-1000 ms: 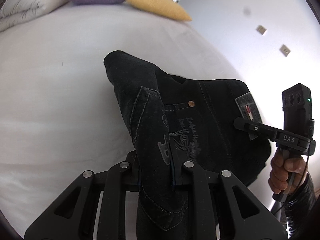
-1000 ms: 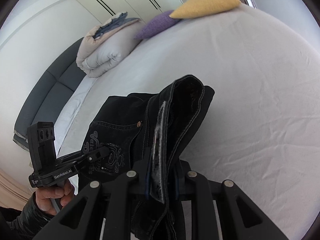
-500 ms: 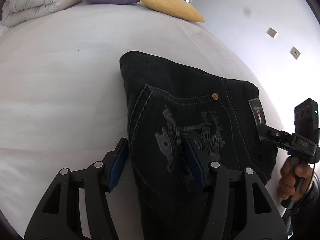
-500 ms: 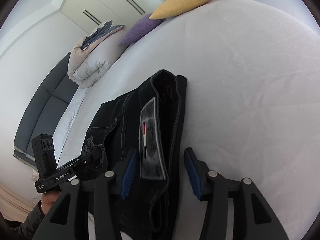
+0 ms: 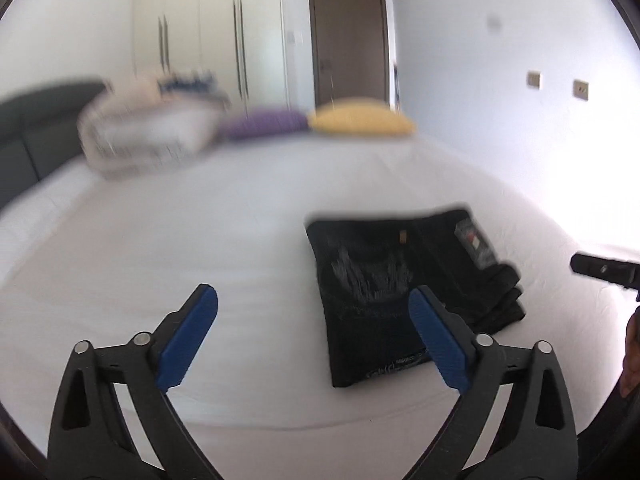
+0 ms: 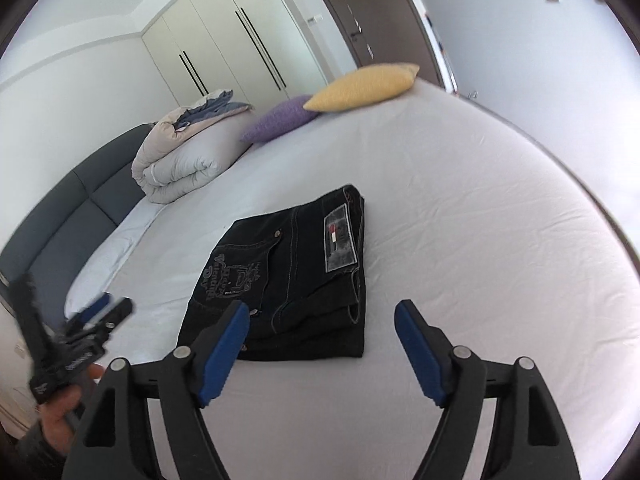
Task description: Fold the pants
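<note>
The black jeans lie folded into a compact rectangle on the white bed sheet, with the pocket embroidery and a grey label facing up. They also show in the left wrist view, slightly blurred. My left gripper is open and empty, raised above the bed just left of the jeans. My right gripper is open and empty, hovering at the near edge of the jeans. The left gripper also appears in the right wrist view, blurred, held by a hand.
A rolled beige duvet, a purple pillow and a yellow pillow lie at the far side of the bed. A dark grey headboard runs along the left. Wardrobes and a brown door stand behind.
Both grippers opened and let go of the jeans, then pulled back and lifted. The jeans dropped flat onto the bed as a folded stack.
</note>
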